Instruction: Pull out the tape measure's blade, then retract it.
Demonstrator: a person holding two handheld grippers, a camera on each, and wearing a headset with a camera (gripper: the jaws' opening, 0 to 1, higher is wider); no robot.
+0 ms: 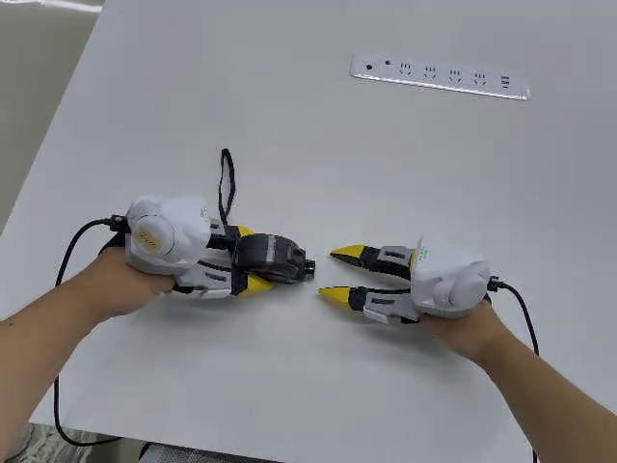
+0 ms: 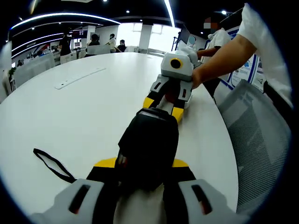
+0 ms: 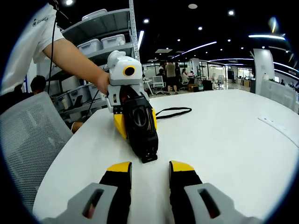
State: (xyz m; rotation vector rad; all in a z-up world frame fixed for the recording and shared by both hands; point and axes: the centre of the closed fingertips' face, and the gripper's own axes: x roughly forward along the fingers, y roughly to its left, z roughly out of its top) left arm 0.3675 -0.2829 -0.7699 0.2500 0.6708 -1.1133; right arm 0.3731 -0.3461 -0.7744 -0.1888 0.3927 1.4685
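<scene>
Broadly, white table [image 1: 289, 125] carries tape measure [image 1: 275, 256], power strip [image 1: 439, 77] (office [image 3: 210, 70] beyond).

You work at large white round-edged table [image 1: 289, 96]. Long white power strip [image 1: 439, 77] lies flat on table's far part. Grey-green floor [image 1: 39, 87] shows past table's edge. Grey mesh office chair [image 3: 25, 140] stands just beside table. Metal shelf rack with pale plastic bins [image 3: 100, 39] rises behind table, near chair. Black ceiling [image 3: 187, 23] above table carries long light strips [image 3: 205, 46]. Bright windows [image 2: 156, 37] glow beyond table's far end, standing people [image 3: 170, 74] there.
</scene>
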